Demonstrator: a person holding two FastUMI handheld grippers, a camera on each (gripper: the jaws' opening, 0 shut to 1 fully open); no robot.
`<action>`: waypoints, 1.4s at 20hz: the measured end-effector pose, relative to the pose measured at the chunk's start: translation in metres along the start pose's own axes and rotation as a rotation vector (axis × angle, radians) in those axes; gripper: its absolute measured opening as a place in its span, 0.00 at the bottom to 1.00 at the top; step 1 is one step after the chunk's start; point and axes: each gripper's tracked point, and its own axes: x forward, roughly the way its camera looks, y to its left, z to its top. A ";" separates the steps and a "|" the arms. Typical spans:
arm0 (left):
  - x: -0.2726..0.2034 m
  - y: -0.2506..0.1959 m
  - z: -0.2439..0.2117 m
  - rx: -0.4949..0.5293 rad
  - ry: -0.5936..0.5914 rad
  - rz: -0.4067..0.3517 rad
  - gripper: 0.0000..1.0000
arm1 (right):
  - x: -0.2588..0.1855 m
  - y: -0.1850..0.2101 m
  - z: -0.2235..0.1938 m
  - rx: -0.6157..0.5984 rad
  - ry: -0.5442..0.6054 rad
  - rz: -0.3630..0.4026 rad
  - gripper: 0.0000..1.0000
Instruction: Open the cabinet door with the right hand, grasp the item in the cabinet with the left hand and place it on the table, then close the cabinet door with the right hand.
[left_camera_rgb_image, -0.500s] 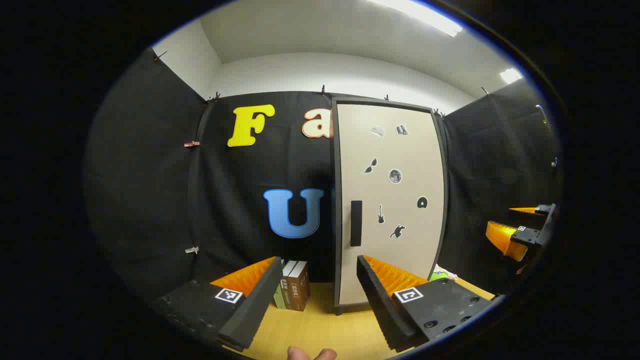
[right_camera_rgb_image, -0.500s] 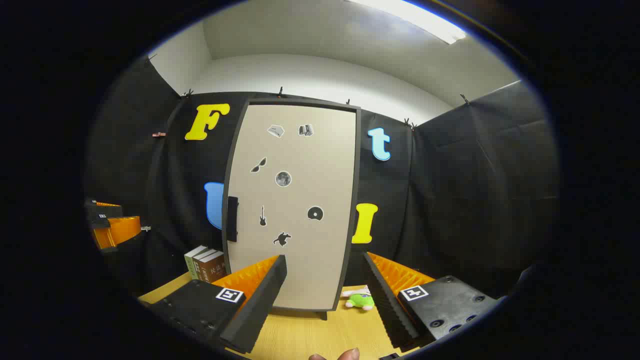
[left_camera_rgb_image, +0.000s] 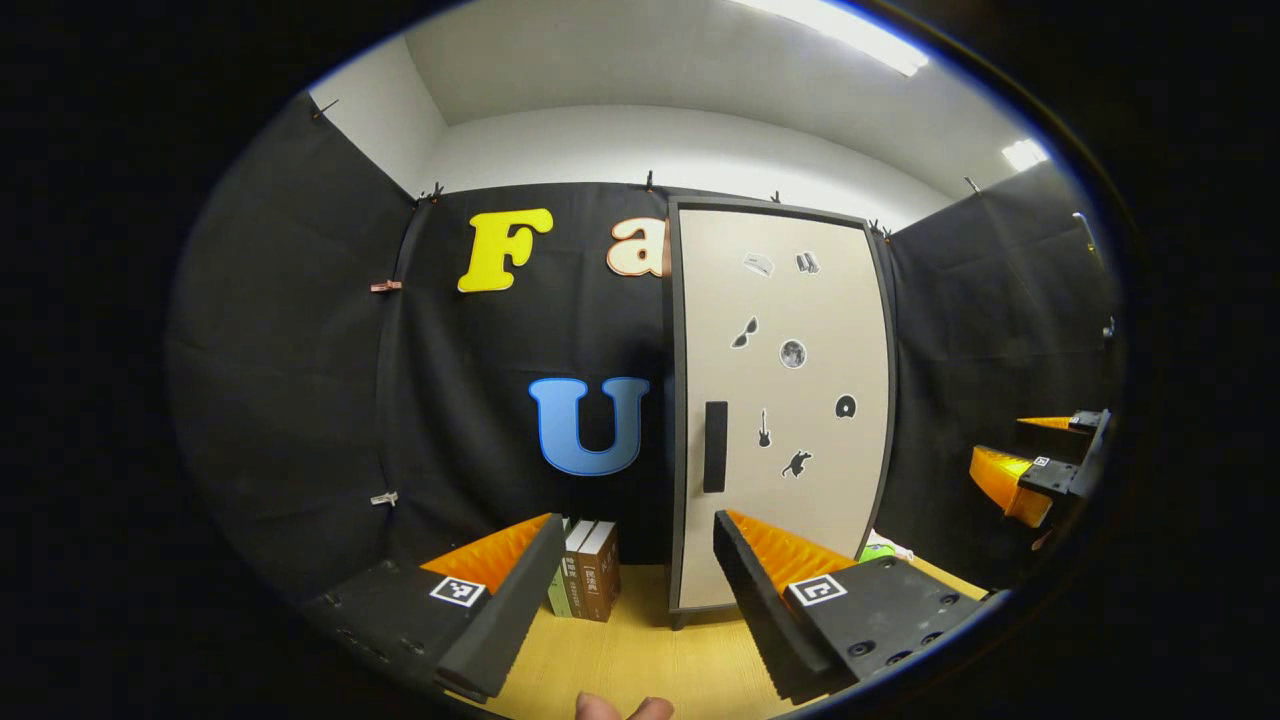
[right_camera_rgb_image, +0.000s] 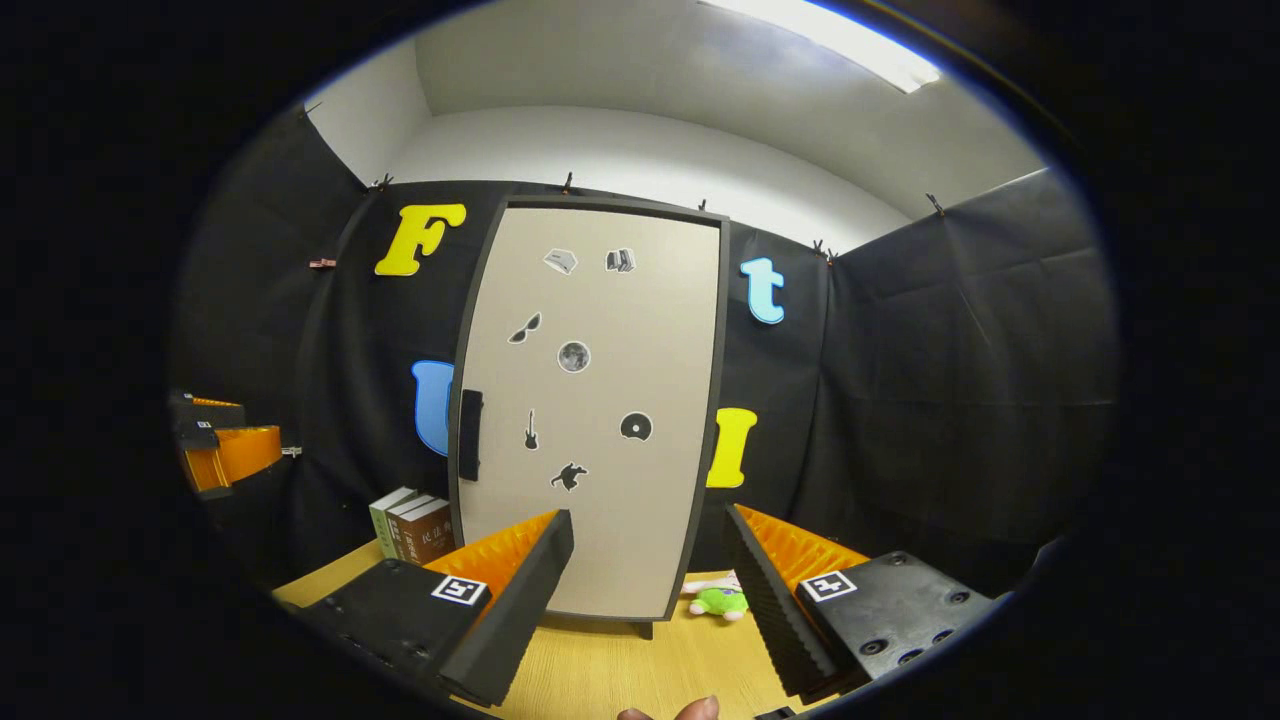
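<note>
A: Where is the cabinet?
B: In the left gripper view the cabinet (left_camera_rgb_image: 780, 400) stands on the wooden table (left_camera_rgb_image: 640, 660), a bit past the middle toward 3 o'clock. Its door (left_camera_rgb_image: 820, 480) is closed. The dark handle (left_camera_rgb_image: 715, 446) sits near the door's left edge. Small stickers (left_camera_rgb_image: 792, 353) dot the door.

A: Can you see the item inside?
B: No. The door hides it, so I cannot tell where it is.

A: What is the left gripper doing?
B: The left gripper (left_camera_rgb_image: 635, 600) is at 6 o'clock in its own view. Its two fingers are spread wide and hold nothing. They are well apart from the cabinet.

A: And the right gripper?
B: The right gripper (right_camera_rgb_image: 650, 600) is at 6 o'clock in the right gripper view. Its fingers are spread wide too, with nothing between them. It does not touch the handle.

A: What else is on the table?
B: Some books (right_camera_rgb_image: 412, 525) stand at 8 o'clock, just beside the cabinet. A green plush toy (right_camera_rgb_image: 720, 600) lies at 5 o'clock, near the cabinet's foot.
</note>
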 end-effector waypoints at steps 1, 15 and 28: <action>0.000 0.001 0.001 -0.001 -0.003 0.000 0.94 | 0.000 0.000 0.001 -0.002 -0.002 -0.001 0.97; 0.012 0.033 -0.008 -0.001 -0.010 0.051 0.94 | 0.012 0.023 -0.009 -0.003 -0.006 0.034 0.98; 0.024 0.074 -0.038 0.002 0.030 0.121 0.94 | 0.112 0.126 -0.009 0.037 -0.046 0.168 0.97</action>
